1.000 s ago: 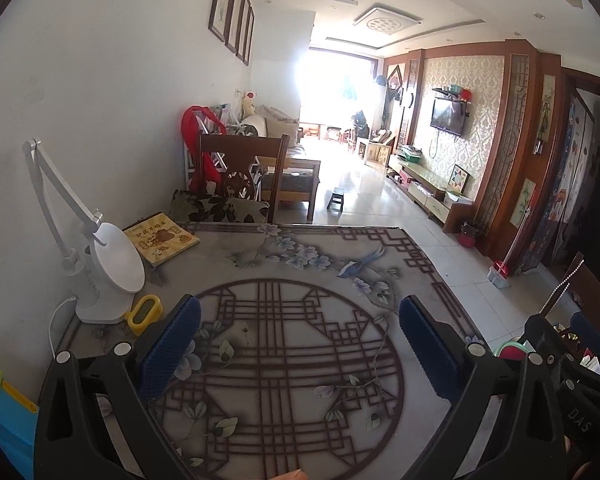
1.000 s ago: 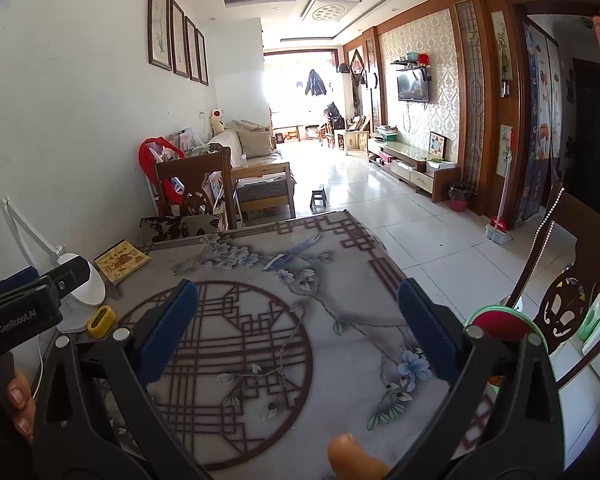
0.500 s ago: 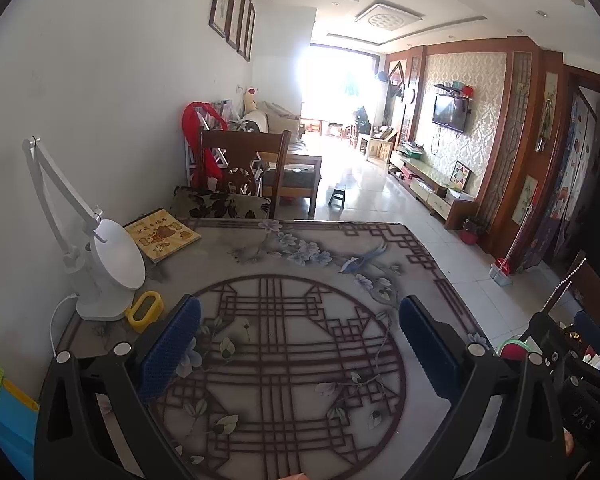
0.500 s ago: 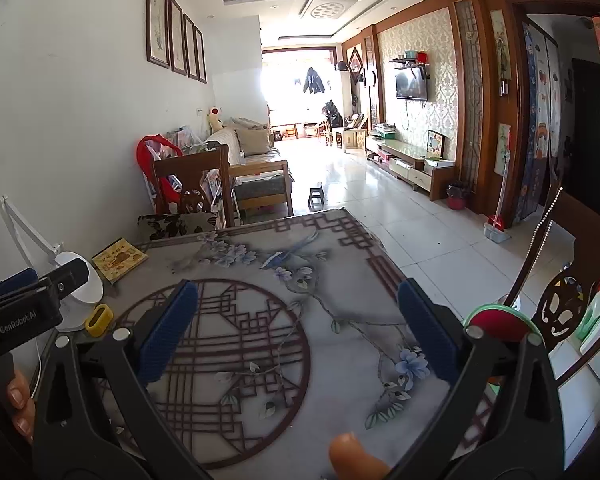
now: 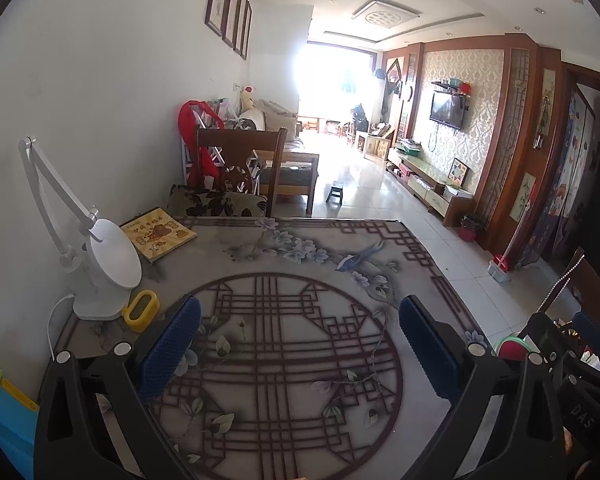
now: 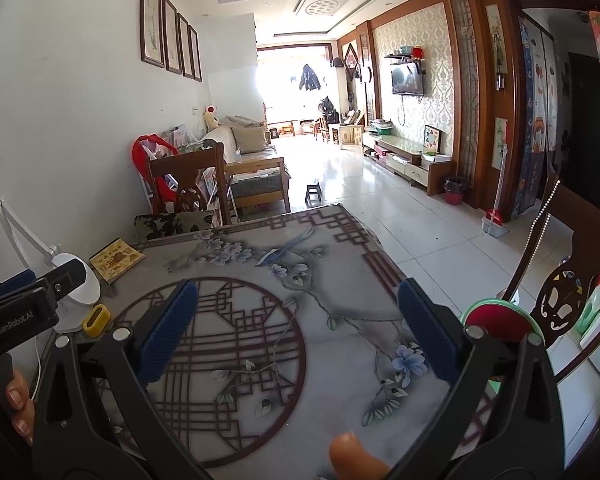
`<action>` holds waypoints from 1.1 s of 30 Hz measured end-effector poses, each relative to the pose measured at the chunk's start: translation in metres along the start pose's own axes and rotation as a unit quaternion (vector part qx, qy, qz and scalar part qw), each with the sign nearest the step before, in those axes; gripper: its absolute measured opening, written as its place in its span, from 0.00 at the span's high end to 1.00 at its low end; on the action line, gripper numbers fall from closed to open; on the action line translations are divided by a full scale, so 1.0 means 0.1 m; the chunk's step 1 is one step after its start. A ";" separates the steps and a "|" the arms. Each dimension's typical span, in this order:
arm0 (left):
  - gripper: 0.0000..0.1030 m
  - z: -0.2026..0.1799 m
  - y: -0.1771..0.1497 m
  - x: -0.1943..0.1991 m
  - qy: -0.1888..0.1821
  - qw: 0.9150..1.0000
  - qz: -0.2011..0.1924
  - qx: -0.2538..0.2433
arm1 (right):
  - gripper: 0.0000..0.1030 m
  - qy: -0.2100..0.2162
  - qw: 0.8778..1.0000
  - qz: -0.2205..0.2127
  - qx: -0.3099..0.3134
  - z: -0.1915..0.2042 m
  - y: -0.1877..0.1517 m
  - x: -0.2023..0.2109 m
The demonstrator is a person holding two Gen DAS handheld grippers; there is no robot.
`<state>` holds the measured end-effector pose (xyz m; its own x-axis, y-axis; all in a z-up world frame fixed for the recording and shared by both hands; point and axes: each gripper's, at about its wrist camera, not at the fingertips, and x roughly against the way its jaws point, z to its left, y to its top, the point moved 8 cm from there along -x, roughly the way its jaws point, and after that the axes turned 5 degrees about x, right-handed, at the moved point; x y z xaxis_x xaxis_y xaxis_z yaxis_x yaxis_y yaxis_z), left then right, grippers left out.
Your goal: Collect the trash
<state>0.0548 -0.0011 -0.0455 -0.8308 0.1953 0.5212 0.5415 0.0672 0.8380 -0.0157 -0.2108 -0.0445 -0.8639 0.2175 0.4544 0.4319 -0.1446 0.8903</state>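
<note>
My left gripper (image 5: 300, 308) hangs open over the patterned table cover (image 5: 284, 360), with nothing between its blue pads. My right gripper (image 6: 297, 290) is open too, above the same cover (image 6: 236, 344), and holds nothing. In the right wrist view the left gripper (image 6: 28, 300) shows at the left edge, held by a person's hand (image 6: 16, 404). A round green-rimmed container with red inside (image 6: 496, 320) stands just off the table's right edge, and also shows in the left wrist view (image 5: 510, 346). I can make out no piece of trash in either view.
A white desk lamp (image 5: 100, 264), a small yellow object (image 5: 142, 312) and a yellow book (image 5: 158, 236) sit along the table's left side by the wall. A wooden chair (image 5: 240, 172) stands at the far end, another chair (image 6: 560, 304) at the right.
Both views have shifted only slightly over the table. Both grippers stay open and hold nothing.
</note>
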 end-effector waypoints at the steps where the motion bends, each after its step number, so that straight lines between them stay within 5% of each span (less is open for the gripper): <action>1: 0.08 -0.03 0.01 -0.02 -0.002 1.000 0.001 -0.001 | 0.04 0.000 1.000 0.000 0.000 0.01 0.00 0.00; 33: 0.08 0.14 -0.02 -0.35 0.008 0.999 0.031 0.010 | 0.04 -0.001 0.999 0.044 0.003 0.02 -0.15 -0.39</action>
<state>0.0842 0.0052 -0.0679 -0.7974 0.1841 0.5746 0.5944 0.0754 0.8007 0.0122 -0.2155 -0.0755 -0.8224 0.2062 0.5303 0.5070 -0.1576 0.8474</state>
